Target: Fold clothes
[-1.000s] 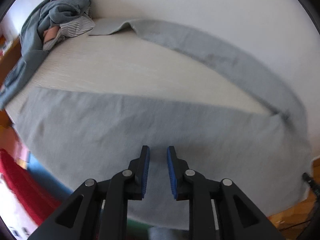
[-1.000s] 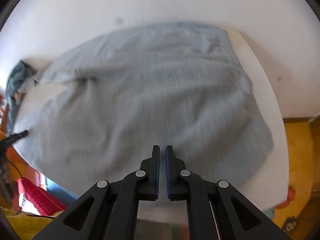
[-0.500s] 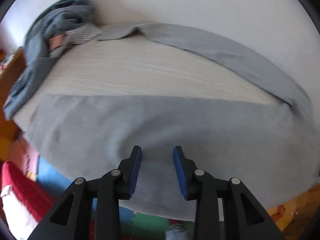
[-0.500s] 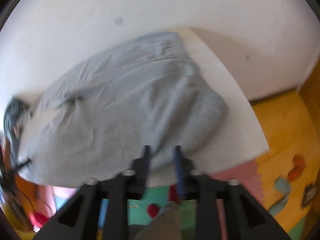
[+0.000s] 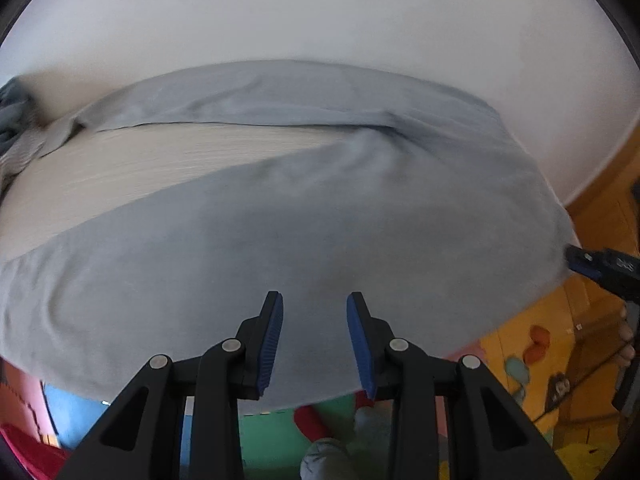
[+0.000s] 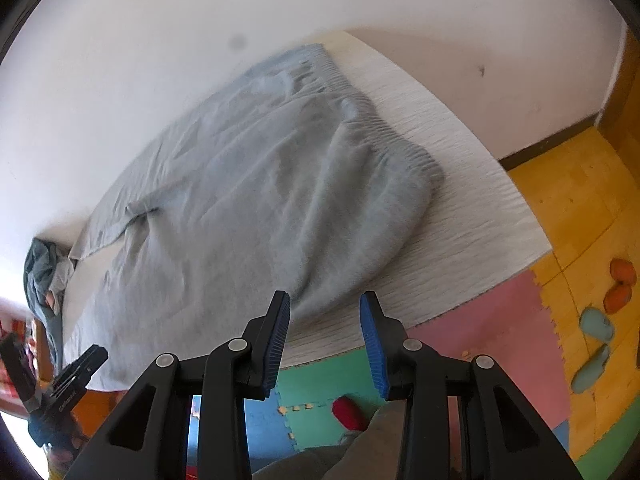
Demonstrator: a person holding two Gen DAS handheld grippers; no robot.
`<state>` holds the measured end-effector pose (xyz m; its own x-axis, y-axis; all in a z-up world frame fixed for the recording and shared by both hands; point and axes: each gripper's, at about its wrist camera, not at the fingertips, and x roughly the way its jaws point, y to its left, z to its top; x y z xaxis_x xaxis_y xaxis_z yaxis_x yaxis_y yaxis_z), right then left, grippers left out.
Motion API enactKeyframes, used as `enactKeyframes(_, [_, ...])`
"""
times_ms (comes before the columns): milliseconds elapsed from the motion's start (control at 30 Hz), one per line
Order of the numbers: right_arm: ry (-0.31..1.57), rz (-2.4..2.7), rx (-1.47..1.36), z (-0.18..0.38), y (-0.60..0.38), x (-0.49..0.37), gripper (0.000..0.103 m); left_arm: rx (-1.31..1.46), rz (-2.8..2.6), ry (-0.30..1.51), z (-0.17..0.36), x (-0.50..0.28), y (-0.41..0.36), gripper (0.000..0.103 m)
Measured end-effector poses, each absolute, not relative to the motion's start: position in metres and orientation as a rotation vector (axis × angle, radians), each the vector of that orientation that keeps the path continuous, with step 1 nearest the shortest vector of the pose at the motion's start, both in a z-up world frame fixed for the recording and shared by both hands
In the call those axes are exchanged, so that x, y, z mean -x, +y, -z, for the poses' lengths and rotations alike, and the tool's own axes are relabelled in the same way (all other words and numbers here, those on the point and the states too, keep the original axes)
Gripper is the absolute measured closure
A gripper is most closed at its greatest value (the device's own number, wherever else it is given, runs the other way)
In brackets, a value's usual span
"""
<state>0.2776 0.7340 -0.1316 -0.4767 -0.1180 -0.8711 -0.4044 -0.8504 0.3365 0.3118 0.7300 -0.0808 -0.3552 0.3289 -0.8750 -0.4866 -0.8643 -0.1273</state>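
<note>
Grey sweatpants (image 5: 320, 208) lie spread on the white table (image 5: 140, 168), one leg near the front edge and the other along the back wall. My left gripper (image 5: 315, 320) hovers open over the near leg, nothing between its blue pads. In the right wrist view the sweatpants (image 6: 260, 200) end in a ribbed waistband at the right. My right gripper (image 6: 325, 320) stands open above the waistband's near corner by the table edge, holding nothing. Each gripper shows in the other's view: the right gripper (image 5: 592, 266) and the left gripper (image 6: 80, 364).
A pile of other clothes (image 6: 44, 276) sits at the table's far left end. Bare table (image 6: 460, 208) lies right of the waistband. Below are coloured foam floor mats (image 6: 500, 332), slippers (image 6: 596, 328) and a person's red-socked foot (image 6: 348, 412).
Both grippers have gone from nearly shut to open. My left gripper moved right along the near leg. My right gripper swung toward the waistband and the table's front edge.
</note>
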Motion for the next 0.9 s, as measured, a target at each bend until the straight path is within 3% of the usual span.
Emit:
enactKeyframes(433, [0.721,-2.5,1.529,0.141,0.72,-0.257,0.066,1.286,-2.144,0.397,0.094,-0.333,0.789,0.073])
enactKeyframes(600, [0.697,-2.515,1.566,0.145,0.728,-0.253,0.09,1.256,-2.177,0.393,0.092,-0.335,0.803,0.073])
enactKeyframes(900, [0.82,-2.541,1.628,0.145,0.752,-0.258,0.097,1.307,-2.192,0.376,0.095,-0.345,0.832,0.073])
